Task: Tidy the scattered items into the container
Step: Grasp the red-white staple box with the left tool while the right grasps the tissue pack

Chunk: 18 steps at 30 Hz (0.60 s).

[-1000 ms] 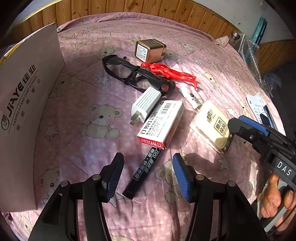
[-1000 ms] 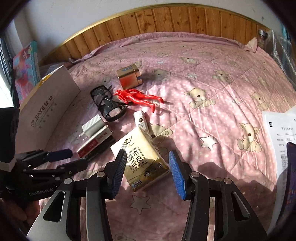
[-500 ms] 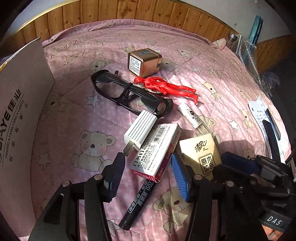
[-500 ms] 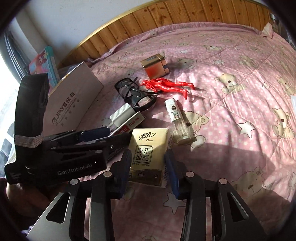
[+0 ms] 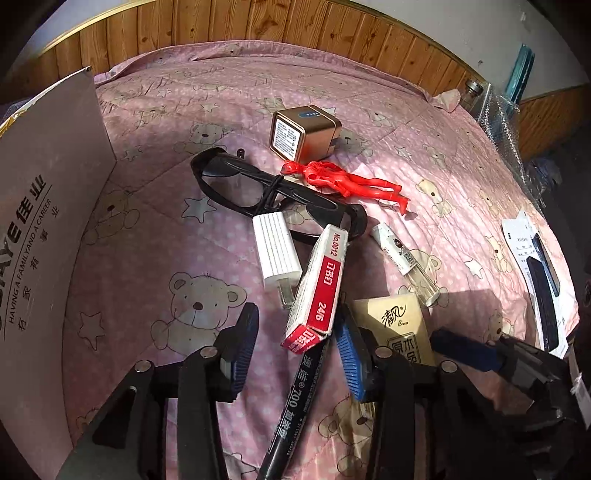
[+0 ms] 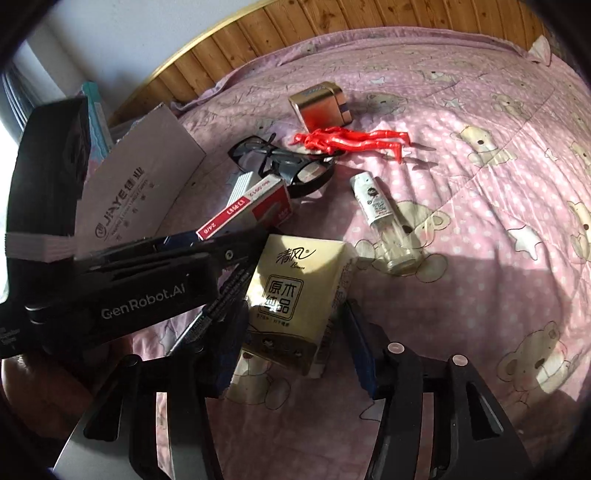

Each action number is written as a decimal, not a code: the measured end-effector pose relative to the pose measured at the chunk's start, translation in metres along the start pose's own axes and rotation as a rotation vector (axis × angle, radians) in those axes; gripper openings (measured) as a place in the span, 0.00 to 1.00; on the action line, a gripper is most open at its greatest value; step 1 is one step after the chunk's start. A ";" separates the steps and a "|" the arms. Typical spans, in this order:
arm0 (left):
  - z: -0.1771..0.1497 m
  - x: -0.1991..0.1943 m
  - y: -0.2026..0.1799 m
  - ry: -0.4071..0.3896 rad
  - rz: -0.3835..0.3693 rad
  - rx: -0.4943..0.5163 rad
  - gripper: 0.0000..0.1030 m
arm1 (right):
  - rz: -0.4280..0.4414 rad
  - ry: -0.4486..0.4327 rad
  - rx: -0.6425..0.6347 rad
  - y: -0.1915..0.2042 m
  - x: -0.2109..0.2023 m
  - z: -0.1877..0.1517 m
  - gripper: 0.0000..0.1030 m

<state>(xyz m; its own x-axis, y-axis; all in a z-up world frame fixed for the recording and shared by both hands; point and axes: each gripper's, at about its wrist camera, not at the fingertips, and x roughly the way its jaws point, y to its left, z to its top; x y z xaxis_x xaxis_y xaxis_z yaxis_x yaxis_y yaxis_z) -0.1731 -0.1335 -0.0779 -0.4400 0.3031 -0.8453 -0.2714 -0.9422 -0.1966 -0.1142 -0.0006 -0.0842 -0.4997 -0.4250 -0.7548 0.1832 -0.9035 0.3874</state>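
On the pink bear-print quilt, a red-and-white staple box (image 5: 317, 288) stands tipped on its long edge between the fingers of my left gripper (image 5: 295, 350). It leans by the right finger, with a gap to the left one, and the gripper is open. A black marker (image 5: 295, 406) lies under it. My right gripper (image 6: 295, 350) is open and straddles a yellow tissue pack (image 6: 295, 291). The cardboard container (image 5: 48, 221) with printed lettering stands at the left. A white charger (image 5: 275, 251), black glasses (image 5: 236, 184), a red figure (image 5: 343, 181), a gold cube (image 5: 303, 136) and a small spray bottle (image 5: 402, 262) lie beyond.
A wooden headboard (image 5: 258, 22) runs along the far side of the bed. A paper slip (image 5: 517, 236) and a dark phone (image 5: 543, 295) lie at the right edge. My left gripper body (image 6: 122, 288) crosses close beside the tissue pack. Bare quilt (image 6: 480, 184) stretches to the right.
Both grippers came lower and closer to the items. The staple box tipped from flat onto its edge. The left fingers narrowed; the right fingers stand wider than half a second ago.
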 end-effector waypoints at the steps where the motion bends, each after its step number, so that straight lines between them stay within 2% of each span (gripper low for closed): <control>1: 0.003 0.004 -0.003 -0.002 -0.007 0.013 0.44 | -0.017 -0.025 0.012 0.000 0.001 -0.001 0.57; 2: 0.005 0.008 -0.004 -0.001 0.002 0.025 0.43 | -0.010 -0.022 0.040 -0.002 0.001 0.000 0.52; 3: 0.006 0.013 -0.003 0.013 0.012 0.022 0.36 | 0.010 -0.018 0.062 -0.004 -0.001 0.001 0.41; 4: 0.007 0.014 -0.001 0.019 -0.009 -0.001 0.27 | 0.019 -0.025 0.069 -0.006 -0.005 0.003 0.37; 6: 0.007 0.005 -0.003 -0.002 -0.002 0.001 0.20 | 0.014 -0.042 0.059 -0.009 -0.017 0.004 0.29; 8: 0.004 -0.008 -0.002 -0.021 -0.004 0.013 0.15 | 0.019 -0.049 0.067 -0.015 -0.026 0.003 0.27; 12: -0.007 -0.028 0.006 -0.030 -0.004 -0.010 0.15 | 0.034 -0.055 0.081 -0.017 -0.040 -0.003 0.23; 18: -0.024 -0.043 0.019 -0.023 0.041 -0.046 0.15 | -0.006 -0.056 -0.017 0.005 -0.049 -0.006 0.23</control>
<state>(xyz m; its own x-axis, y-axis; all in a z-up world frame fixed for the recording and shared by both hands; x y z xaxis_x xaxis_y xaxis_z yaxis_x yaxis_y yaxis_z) -0.1387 -0.1679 -0.0572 -0.4700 0.2665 -0.8415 -0.2131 -0.9594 -0.1849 -0.0833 0.0155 -0.0482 -0.5473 -0.4166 -0.7259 0.1941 -0.9069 0.3741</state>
